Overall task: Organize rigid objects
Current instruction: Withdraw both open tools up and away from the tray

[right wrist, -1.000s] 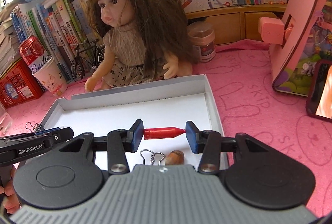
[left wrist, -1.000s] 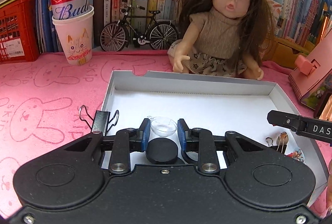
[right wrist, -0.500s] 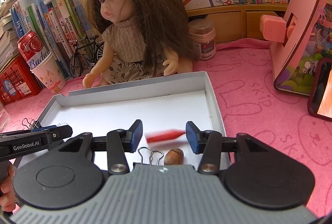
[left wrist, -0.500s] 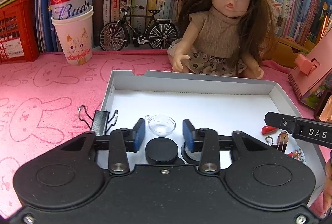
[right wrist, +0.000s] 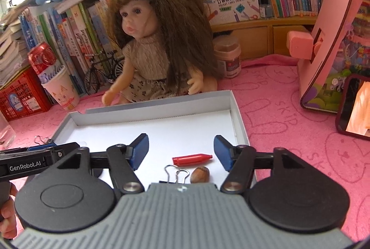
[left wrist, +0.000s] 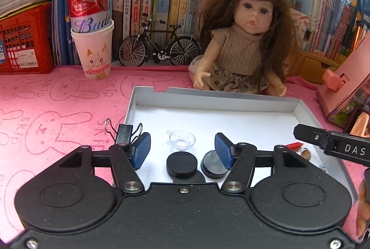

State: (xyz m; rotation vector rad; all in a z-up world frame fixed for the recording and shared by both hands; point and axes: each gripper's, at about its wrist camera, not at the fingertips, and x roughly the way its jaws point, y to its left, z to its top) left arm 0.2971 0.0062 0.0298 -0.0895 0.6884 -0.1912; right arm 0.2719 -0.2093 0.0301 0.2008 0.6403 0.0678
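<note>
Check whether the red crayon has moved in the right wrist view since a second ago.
Yes. The red crayon was held between the right claw pads; now it lies released on the white tray floor, above the nut.

White tray (left wrist: 161, 101) sitting on pink cloth; clear cup (left wrist: 182, 139) lying near its front-left, two black discs (left wrist: 182, 165) just before it; red crayon (right wrist: 192, 159), acorn (right wrist: 200, 174), clip (right wrist: 175, 175) lying together front-right; another clip (left wrist: 123, 131) resting outside left wall

Two black discs (left wrist: 182, 165), two binder clips (left wrist: 123, 131).
</note>
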